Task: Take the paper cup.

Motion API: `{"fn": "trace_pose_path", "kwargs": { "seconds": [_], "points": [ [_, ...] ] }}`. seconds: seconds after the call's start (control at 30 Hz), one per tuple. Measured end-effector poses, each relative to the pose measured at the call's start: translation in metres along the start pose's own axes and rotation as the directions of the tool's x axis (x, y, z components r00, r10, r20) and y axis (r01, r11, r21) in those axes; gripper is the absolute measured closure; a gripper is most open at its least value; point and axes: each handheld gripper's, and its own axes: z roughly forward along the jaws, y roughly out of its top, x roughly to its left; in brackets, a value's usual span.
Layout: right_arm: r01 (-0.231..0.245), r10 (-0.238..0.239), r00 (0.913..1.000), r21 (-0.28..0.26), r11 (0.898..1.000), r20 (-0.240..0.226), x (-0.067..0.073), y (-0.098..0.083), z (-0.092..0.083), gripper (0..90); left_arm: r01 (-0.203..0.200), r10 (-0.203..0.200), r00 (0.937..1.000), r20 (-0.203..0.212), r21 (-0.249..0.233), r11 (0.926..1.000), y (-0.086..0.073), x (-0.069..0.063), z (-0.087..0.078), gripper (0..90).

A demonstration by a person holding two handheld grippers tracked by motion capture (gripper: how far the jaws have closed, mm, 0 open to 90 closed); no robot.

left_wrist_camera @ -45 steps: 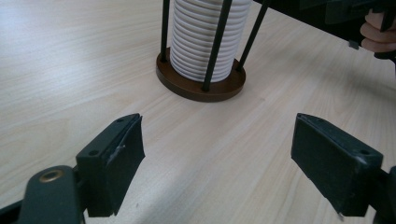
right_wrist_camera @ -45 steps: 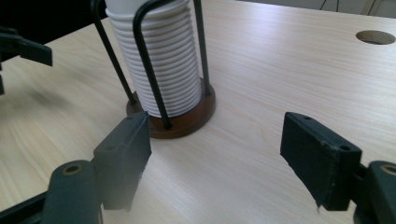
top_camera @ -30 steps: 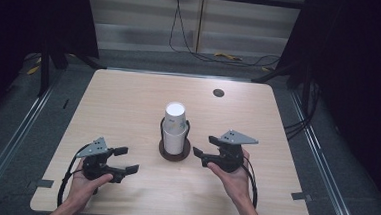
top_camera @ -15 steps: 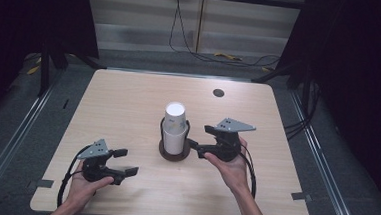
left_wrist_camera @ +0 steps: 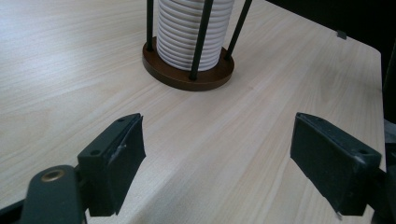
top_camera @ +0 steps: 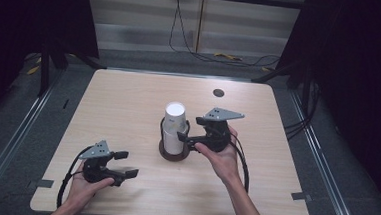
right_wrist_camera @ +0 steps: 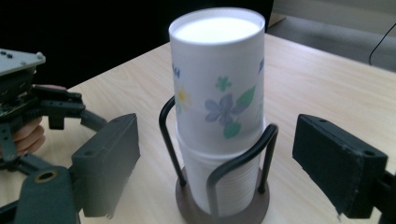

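R gripper [top_camera: 182,138] has moved up to the cup stack [top_camera: 173,128] in its holder [top_camera: 173,154] since 1 s ago; jaws just opened wide, straddling the top cup, no contact. L gripper [top_camera: 126,164] idles near-left of holder, open, empty. Grasp likely next.

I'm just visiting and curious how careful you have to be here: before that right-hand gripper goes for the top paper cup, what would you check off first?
1. Right gripper jaws open wide enough for the cup: ok; they have just been opening, with nothing pressed between them.
2. Top cup lined up between those jaws: ok in the right gripper view.
3. Stack of cups upright in the wire holder: ok.
4. Left gripper out of the way: ok; open, near the table's front edge, apart from the holder.
5. Top cup loose enough to lift off alone: cannot tell.
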Motion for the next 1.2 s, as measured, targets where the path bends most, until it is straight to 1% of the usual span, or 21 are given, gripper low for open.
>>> {"fn": "trace_pose_path", "kwargs": {
  "seconds": [0.17,0.2,0.3,0.43,0.47,0.5,0.67,0.73,0.8,0.83,0.9,1.0,1.03,1.1,1.2],
  "points": [
    [0.0,0.0,1.0,0.004,1.0,-0.006,-0.003,0.007,0.004,14.9,-0.005,0.005,1.0,-0.002,0.002,1.0,0.0,-0.001,0.0,17.7],
    [0.009,-0.008,0.9998,0.014,1.0,-0.017,-0.003,0.011,0.007,15.9,-0.009,0.009,0.9999,-0.007,0.011,0.9999,-0.001,-0.001,0.001,17.7],
    [0.022,-0.021,0.9995,0.026,0.999,-0.022,-0.003,0.016,0.012,17.2,-0.004,0.004,1.0,-0.006,0.014,0.9999,-0.001,0.0,0.001,17.7],
    [0.026,-0.024,0.999,0.036,0.999,-0.037,-0.004,0.021,0.021,18.8,-0.003,0.003,1.0,-0.007,0.007,1.0,-0.001,0.001,-0.001,17.7],
    [0.025,-0.023,0.999,0.047,0.999,-0.038,-0.003,0.022,0.024,18.8,-0.003,0.003,1.0,-0.008,0.005,1.0,-0.001,0.001,-0.001,17.7],
    [0.026,-0.024,0.9992,0.046,0.999,-0.033,-0.003,0.022,0.025,18.8,0.0,0.0,0.9999,-0.01,0.004,1.0,-0.001,0.001,-0.001,17.7],
    [0.014,-0.012,0.9991,0.051,0.999,-0.042,-0.005,0.026,0.033,19.2,-0.004,0.005,0.9999,-0.011,0.01,0.9999,-0.001,0.001,-0.001,17.7],
    [0.023,-0.021,0.9993,0.06,0.998,-0.032,-0.005,0.027,0.036,19.3,-0.005,0.005,0.9999,-0.012,0.011,0.9999,-0.001,0.001,-0.001,17.7],
    [0.015,-0.013,0.9995,0.055,0.998,-0.029,-0.005,0.028,0.038,20.3,-0.005,0.005,0.9999,-0.012,0.011,0.9999,-0.002,0.002,-0.001,17.7],
    [0.015,-0.014,0.9997,0.051,0.999,-0.022,-0.006,0.027,0.038,21.0,-0.005,0.005,0.9999,-0.013,0.012,0.9999,-0.002,0.002,-0.001,17.7],
    [0.003,-0.002,0.9997,0.044,0.999,-0.026,-0.006,0.027,0.04,21.2,-0.006,0.006,0.9999,-0.014,0.014,0.9999,-0.002,0.002,0.0,17.7],
    [0.007,-0.007,0.9999,0.046,0.999,-0.016,-0.006,0.028,0.041,21.8,-0.008,0.008,0.9999,-0.013,0.02,0.9998,-0.002,0.001,0.001,18.1],
    [0.007,-0.006,0.9998,0.045,0.999,-0.02,-0.006,0.029,0.041,22.6,-0.008,0.009,0.9999,-0.011,0.019,0.9998,-0.002,0.001,0.001,18.1],
    [0.008,-0.007,0.9999,0.041,0.999,-0.013,-0.007,0.029,0.041,22.9,-0.003,0.003,0.9999,-0.01,0.019,0.9998,-0.002,0.001,0.001,18.1],
    [0.007,-0.006,0.9997,0.044,0.999,-0.023,-0.009,0.029,0.042,23.2,-0.005,0.005,0.9999,-0.013,0.019,0.9998,-0.003,0.001,0.001,18.5]
  ]
}}
